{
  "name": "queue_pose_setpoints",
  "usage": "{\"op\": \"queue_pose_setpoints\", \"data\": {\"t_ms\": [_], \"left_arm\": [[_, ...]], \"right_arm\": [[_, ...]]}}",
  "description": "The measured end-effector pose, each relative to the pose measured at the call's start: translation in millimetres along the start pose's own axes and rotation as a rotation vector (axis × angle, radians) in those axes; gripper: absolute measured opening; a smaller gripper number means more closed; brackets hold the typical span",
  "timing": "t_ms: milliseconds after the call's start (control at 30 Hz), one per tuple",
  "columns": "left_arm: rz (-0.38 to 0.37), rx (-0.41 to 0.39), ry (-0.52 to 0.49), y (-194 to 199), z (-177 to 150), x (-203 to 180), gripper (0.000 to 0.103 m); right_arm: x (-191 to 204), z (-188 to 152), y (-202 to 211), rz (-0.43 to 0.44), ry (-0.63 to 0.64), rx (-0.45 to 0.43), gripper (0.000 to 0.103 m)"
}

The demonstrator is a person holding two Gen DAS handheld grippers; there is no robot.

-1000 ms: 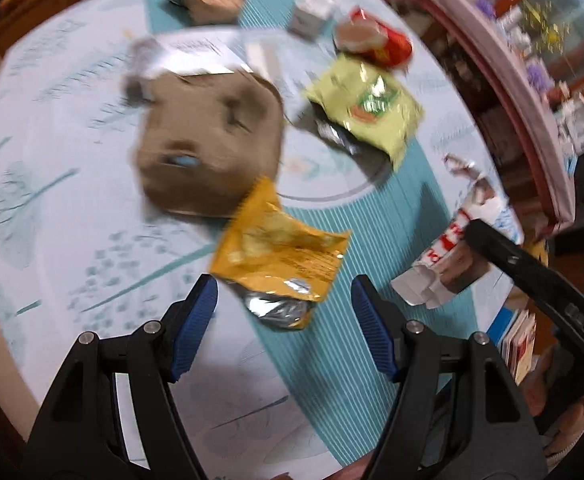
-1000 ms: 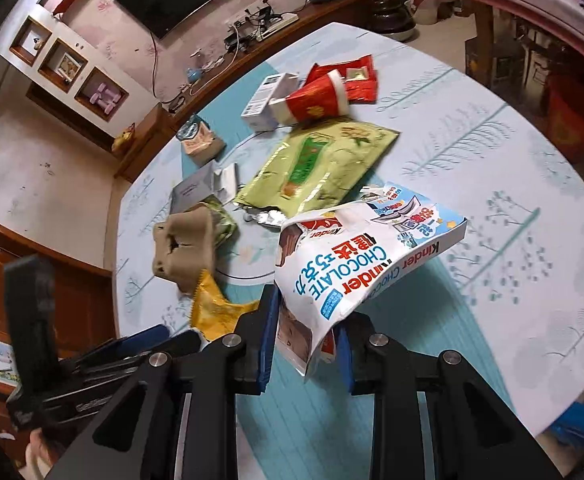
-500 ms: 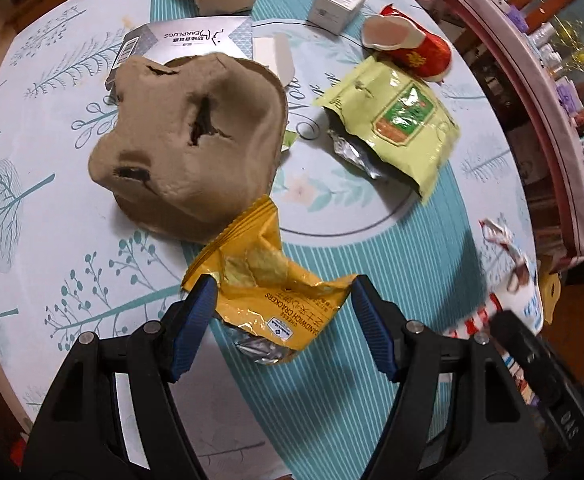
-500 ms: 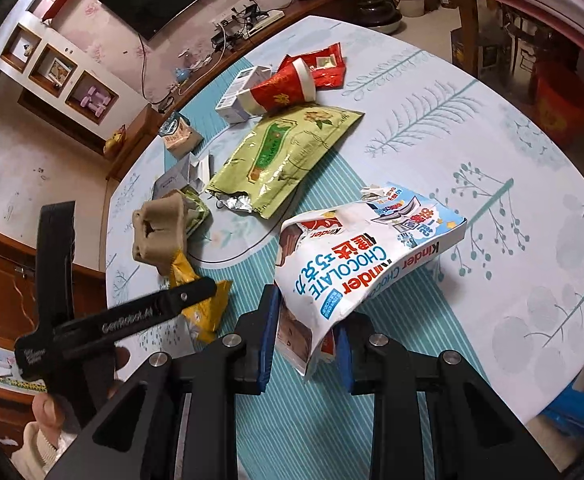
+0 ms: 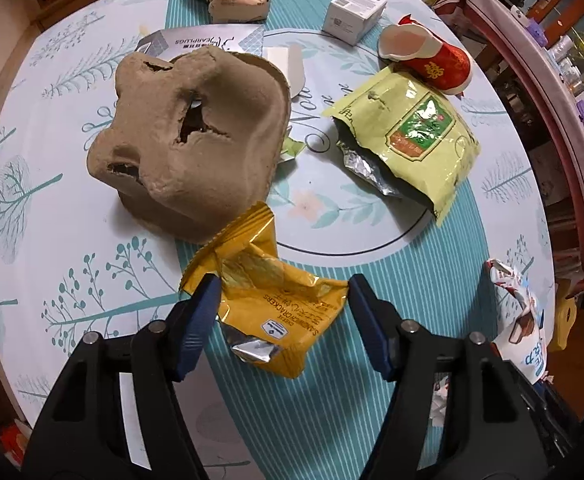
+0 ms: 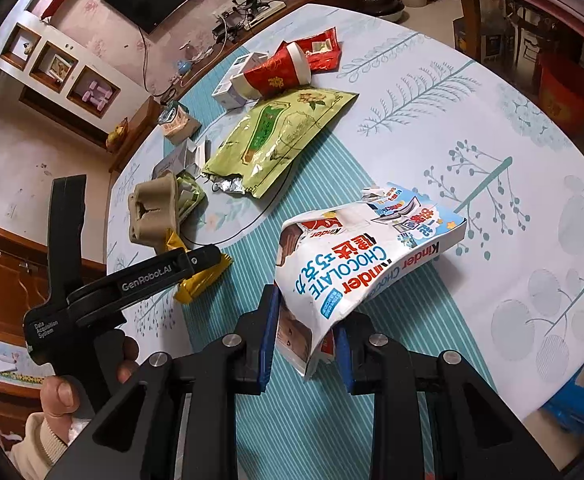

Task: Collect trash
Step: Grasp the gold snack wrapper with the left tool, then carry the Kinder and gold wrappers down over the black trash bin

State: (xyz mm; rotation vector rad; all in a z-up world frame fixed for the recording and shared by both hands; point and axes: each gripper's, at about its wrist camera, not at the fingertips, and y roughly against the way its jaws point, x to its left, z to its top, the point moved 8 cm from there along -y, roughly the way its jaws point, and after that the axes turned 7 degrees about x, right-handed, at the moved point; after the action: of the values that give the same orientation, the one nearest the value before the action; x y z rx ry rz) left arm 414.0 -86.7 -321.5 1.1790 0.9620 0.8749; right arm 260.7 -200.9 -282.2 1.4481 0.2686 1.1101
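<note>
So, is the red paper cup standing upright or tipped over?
Tipped over: the red paper cup lies on its side, its open mouth facing sideways, beside the green bag.

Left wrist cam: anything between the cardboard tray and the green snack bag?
Mostly bare tablecloth between cardboard tray and green snack bag. Only a small green scrap pokes out at the tray's edge, seen in the left wrist view.

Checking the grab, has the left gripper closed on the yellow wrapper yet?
No, the left gripper is open, straddling the yellow wrapper.
</note>
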Motion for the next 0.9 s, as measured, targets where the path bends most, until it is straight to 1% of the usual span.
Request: {"op": "queue_pose_setpoints", "data": {"t_ms": [33,67,100,133,233,400,633,733,900], "left_arm": [[-0.002,-0.009,-0.009,0.4,-0.5,-2.2,0.04],[0.012,-0.011,-0.018,0.7,-2.1,-2.4,0.022],[0.016,-0.016,-0.022,1.2,-2.3,-3.5,0.022],[0.018,-0.019,-0.024,1.3,-3.0,-4.5,0.019],[0.018,-0.026,-0.025,4.0,-7.9,-3.2,0.007],[-0.009,-0.028,-0.025,17.3,-25.9,-0.2,0.006],[-0.035,-0.071,-0.008,61.3,-62.3,8.5,0.006],[-0.022,-0.112,-0.006,87.9,-81.1,7.5,0.006],[-0.008,-0.188,0.031,132.2,-121.3,-11.7,0.006]], "right_arm": [[-0.3,-1.2,0.0,0.002,0.001,0.001,0.026],[-0.6,-2.5,0.1,0.003,0.002,0.003,0.026],[-0.7,-3.7,0.4,0.005,0.004,0.004,0.026],[-1.0,-4.9,0.8,0.006,0.004,0.005,0.026],[-2.5,-8.0,3.3,0.01,0.006,0.008,0.026],[-3.5,-11.5,11.7,0.02,0.016,-0.003,0.026],[0.3,-21.3,35.3,0.042,0.069,-0.02,0.026],[3.3,-30.1,49.3,0.06,0.118,-0.019,0.026],[4.8,-49.2,76.3,0.105,0.211,-0.006,0.026]]}}
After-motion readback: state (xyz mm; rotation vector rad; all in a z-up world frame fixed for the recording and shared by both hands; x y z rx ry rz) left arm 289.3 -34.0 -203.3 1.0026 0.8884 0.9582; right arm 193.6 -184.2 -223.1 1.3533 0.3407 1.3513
